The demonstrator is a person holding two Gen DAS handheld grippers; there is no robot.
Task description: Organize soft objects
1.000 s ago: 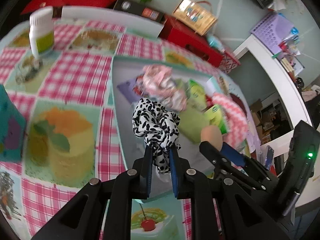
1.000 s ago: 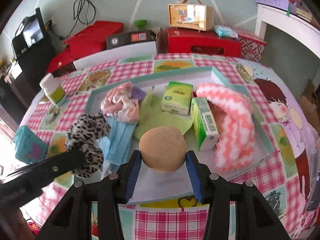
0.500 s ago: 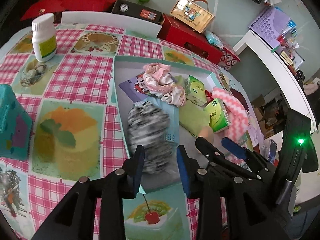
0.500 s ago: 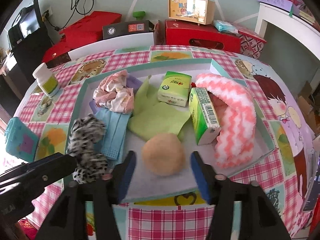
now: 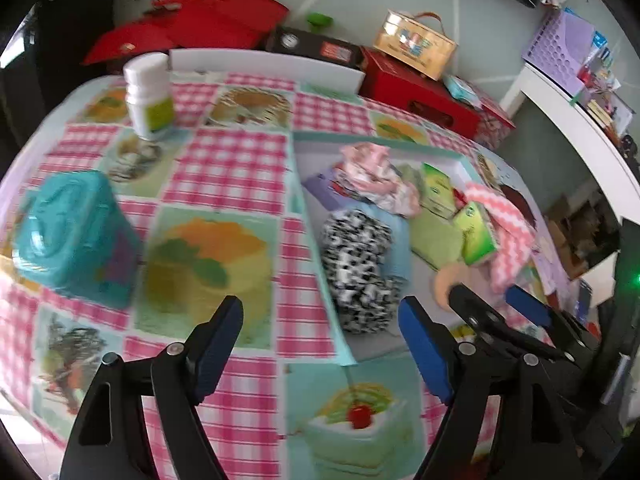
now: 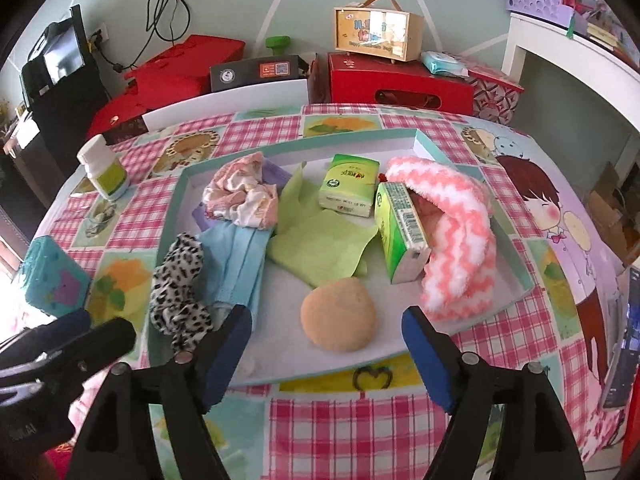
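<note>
A shallow tray with a teal rim lies on the checked tablecloth. Inside it lie a black-and-white spotted scrunchie, a tan round sponge, a blue face mask, a green cloth, a pink patterned cloth, two green tissue packs and a pink-and-white fuzzy sock. My left gripper is still opening, nothing between its pads, just short of the scrunchie. My right gripper is opening too; the sponge lies free just beyond its pads.
A white pill bottle and a teal box stand on the table left of the tray. Red boxes and a small wooden case sit behind the table. A white shelf is at the right.
Both grippers let go. The scrunchie dropped from the left jaws into the tray's near-left corner; the sponge left the right jaws and lies in the tray. The left gripper drew back.
</note>
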